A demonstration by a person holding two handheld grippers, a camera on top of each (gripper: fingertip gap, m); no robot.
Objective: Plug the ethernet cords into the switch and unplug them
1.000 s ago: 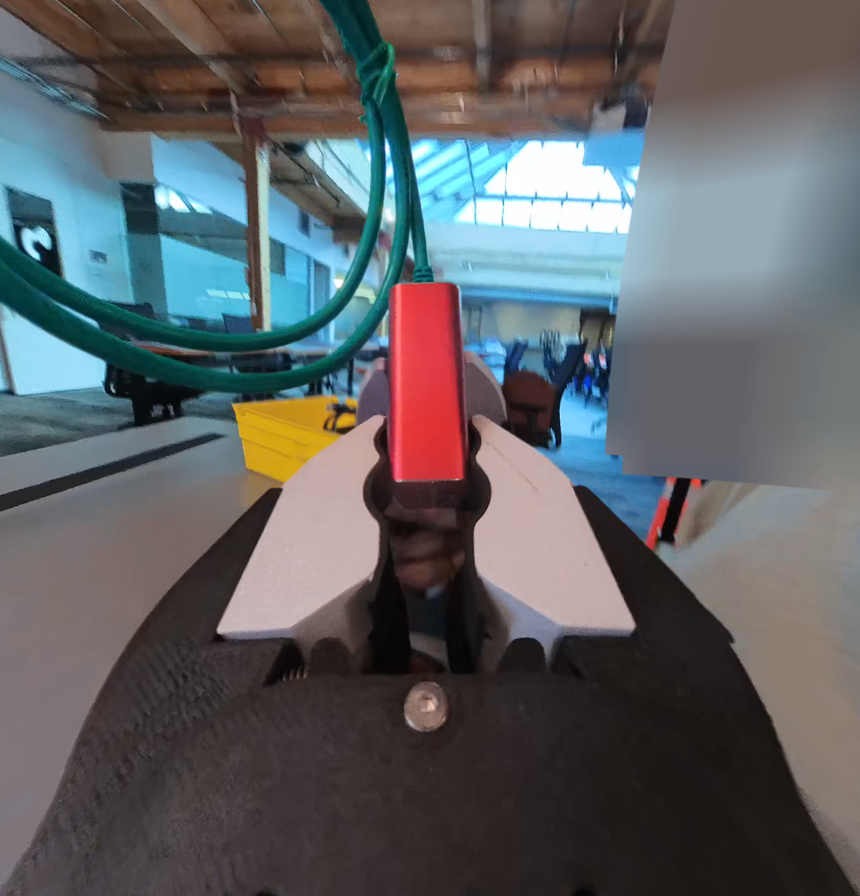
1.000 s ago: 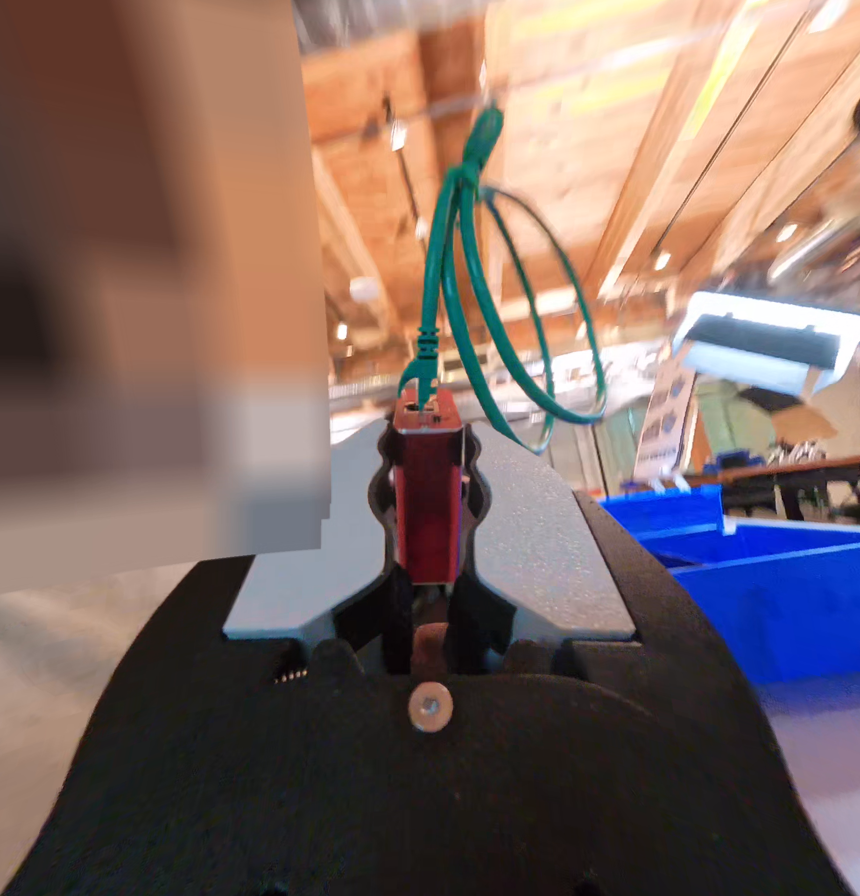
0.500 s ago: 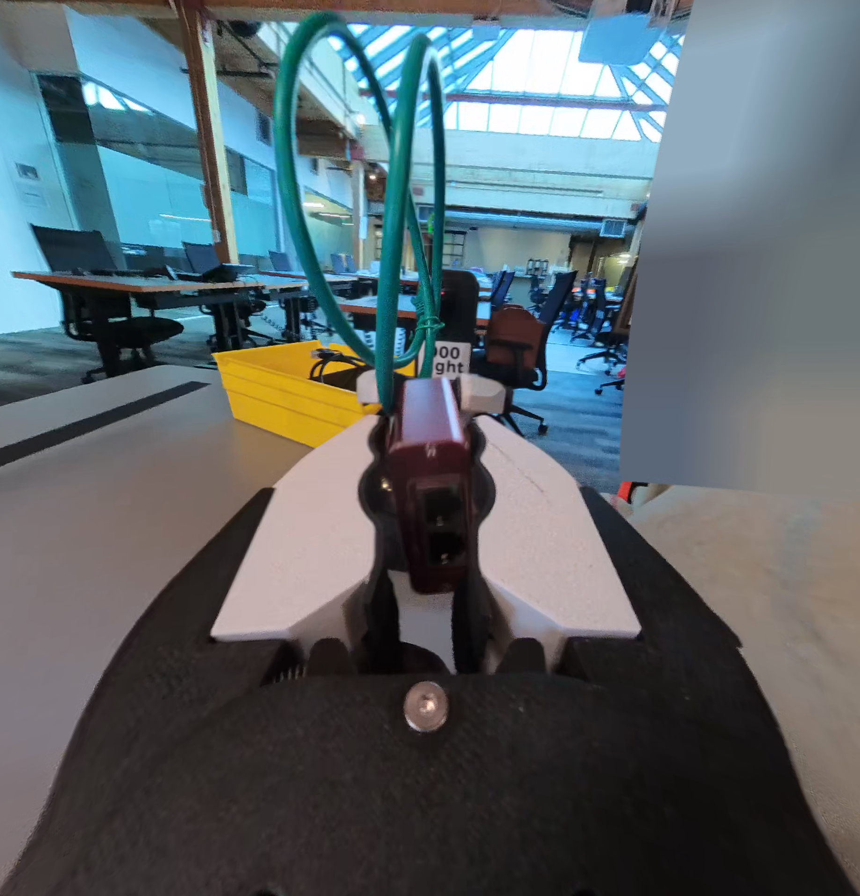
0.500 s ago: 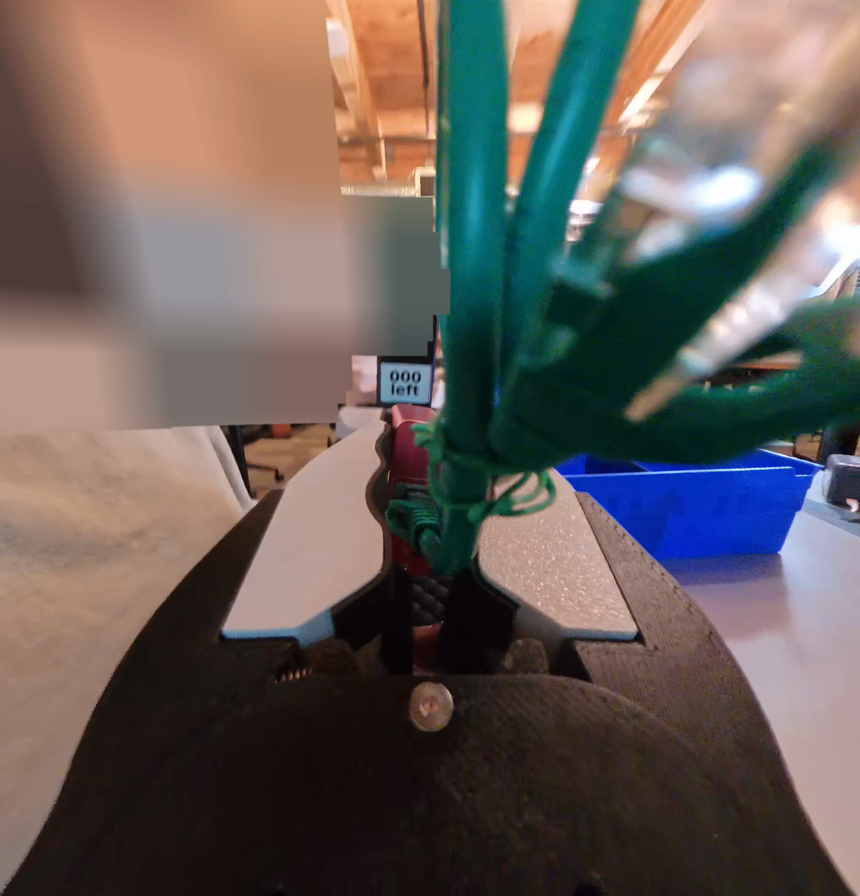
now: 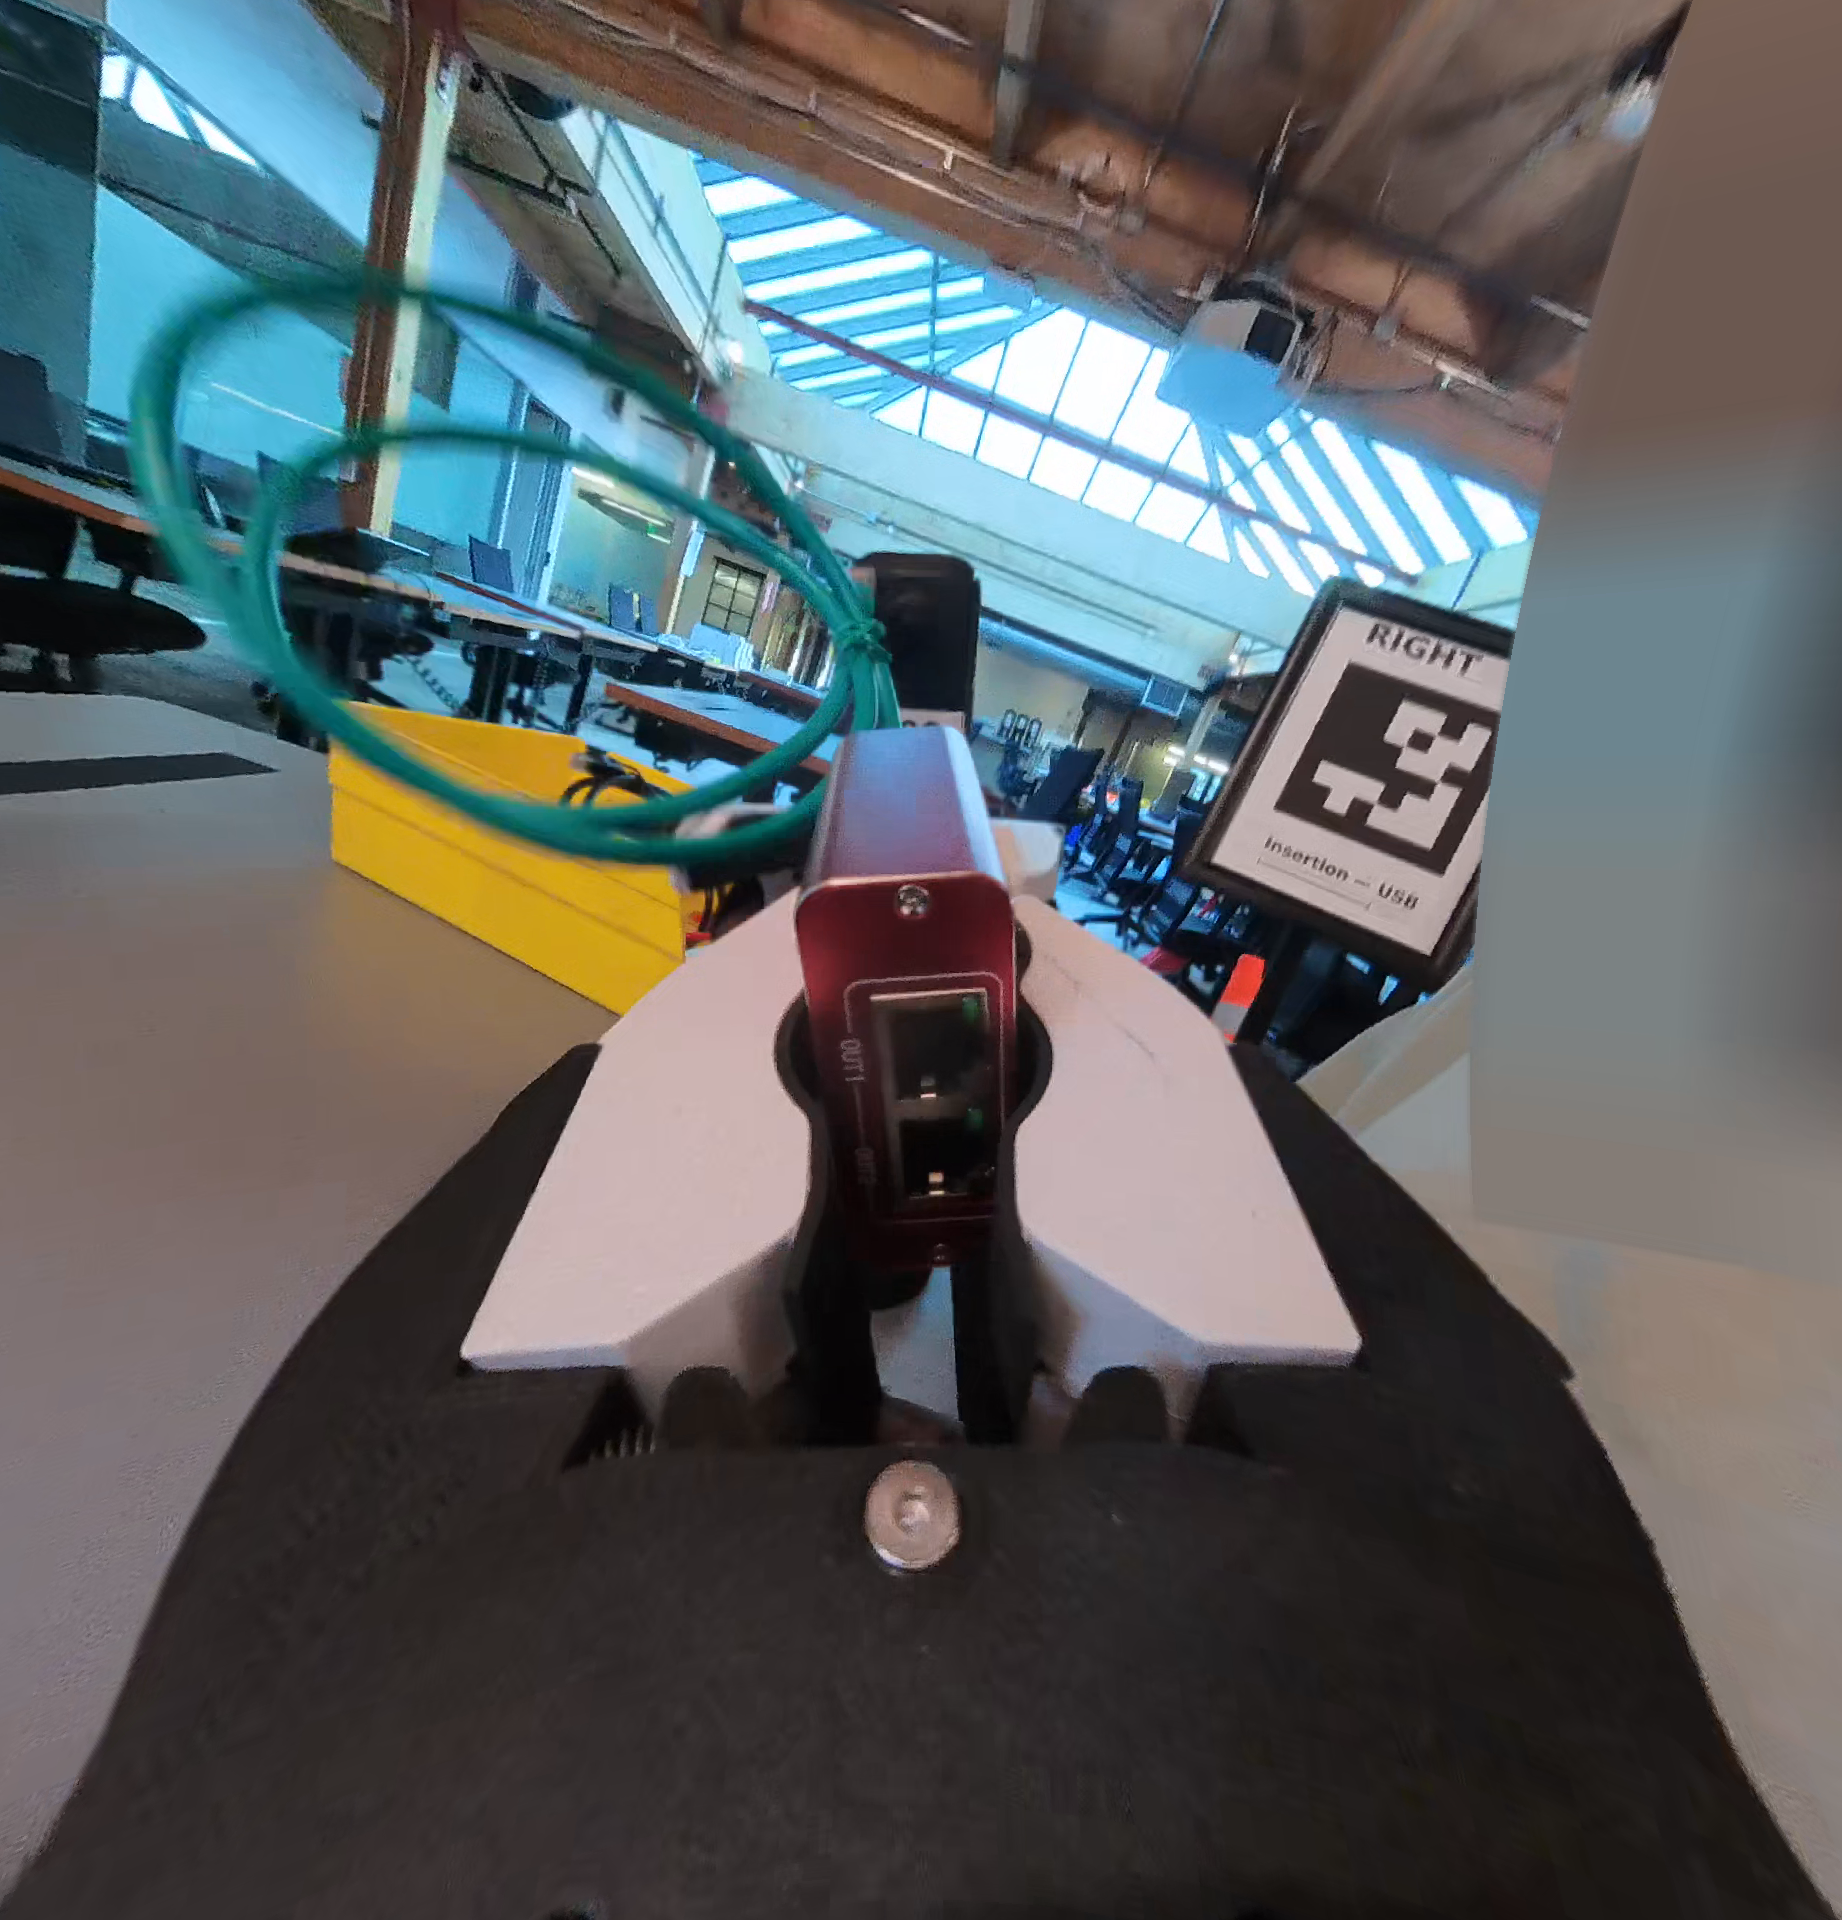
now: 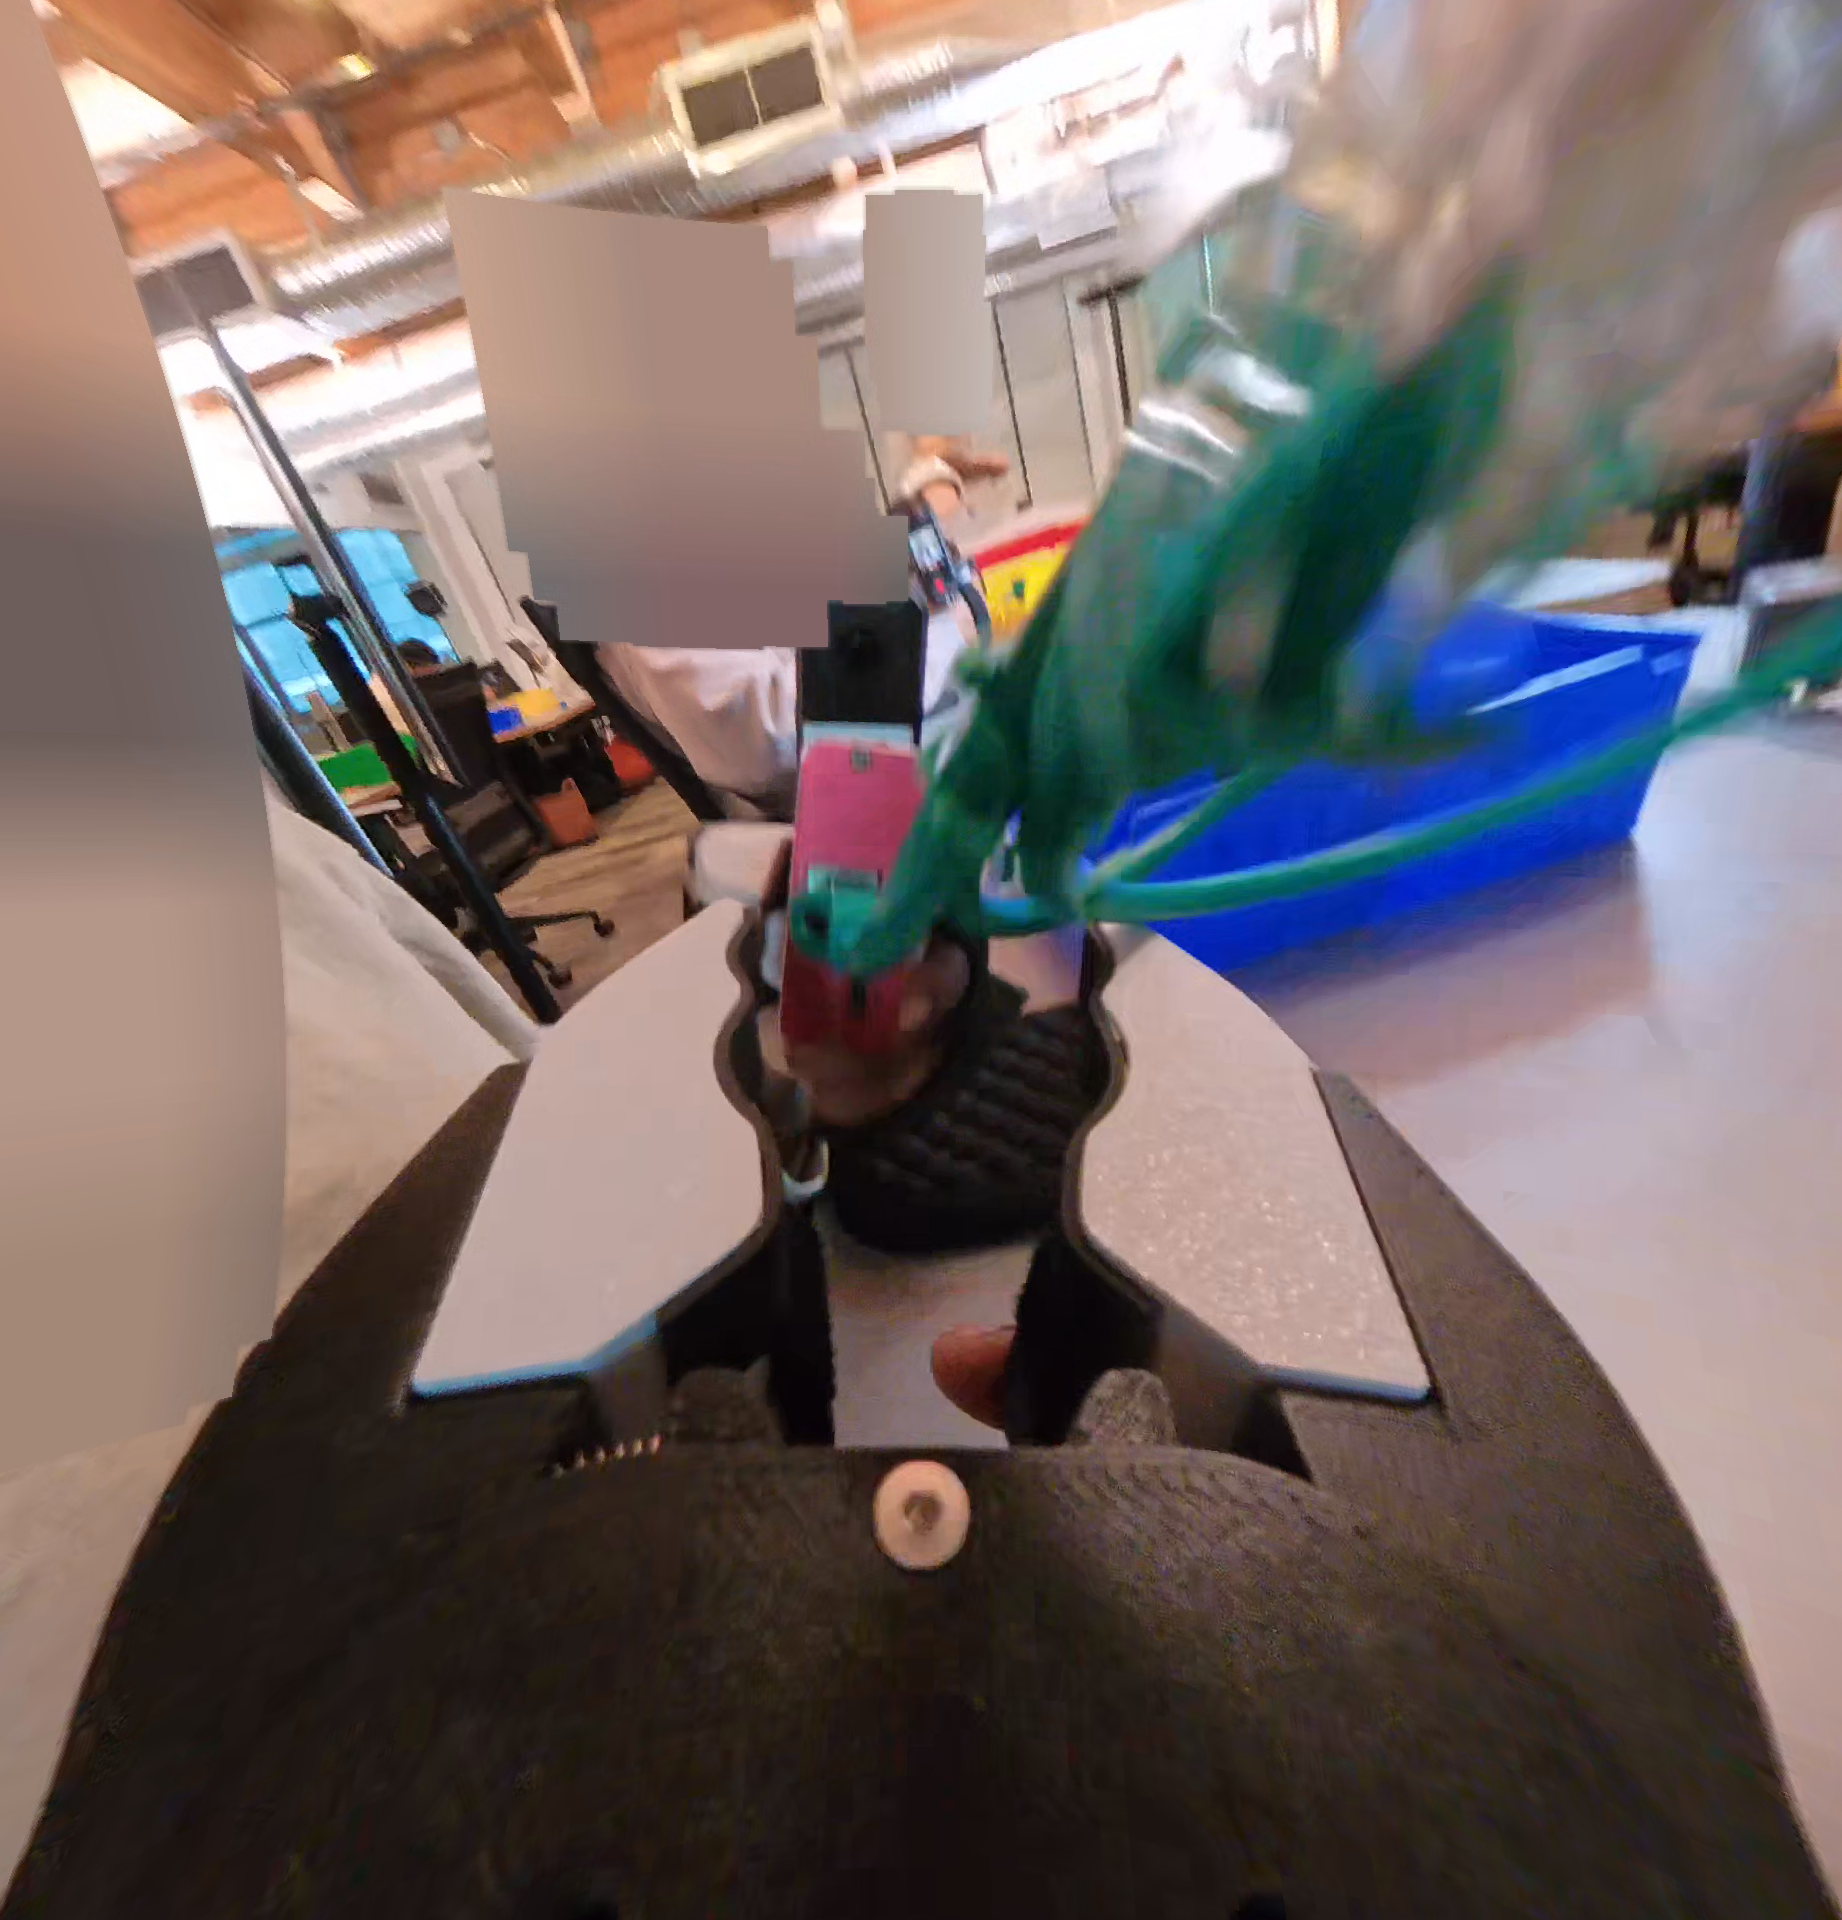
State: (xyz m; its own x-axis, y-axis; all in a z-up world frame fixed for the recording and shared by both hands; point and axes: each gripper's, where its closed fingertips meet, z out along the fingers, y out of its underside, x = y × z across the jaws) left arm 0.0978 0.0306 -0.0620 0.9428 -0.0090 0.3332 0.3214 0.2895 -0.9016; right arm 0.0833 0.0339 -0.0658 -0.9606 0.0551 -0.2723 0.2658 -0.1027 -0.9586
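My left gripper [image 5: 912, 1049] jaws clamped on the red switch [image 5: 901, 997], its 2 near ports empty, green ethernet cord [image 5: 481, 582] plugged into its far end, my right gripper [image 6: 917, 997] jaws apart around that end, above the grey table [image 5: 169, 1039].

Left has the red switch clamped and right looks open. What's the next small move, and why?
Probably bring the open right gripper onto the green cord's plug and close. The left gripper holds the red switch, and in the right wrist view that plug sits at the switch's far end, just past the right fingers, ungripped.
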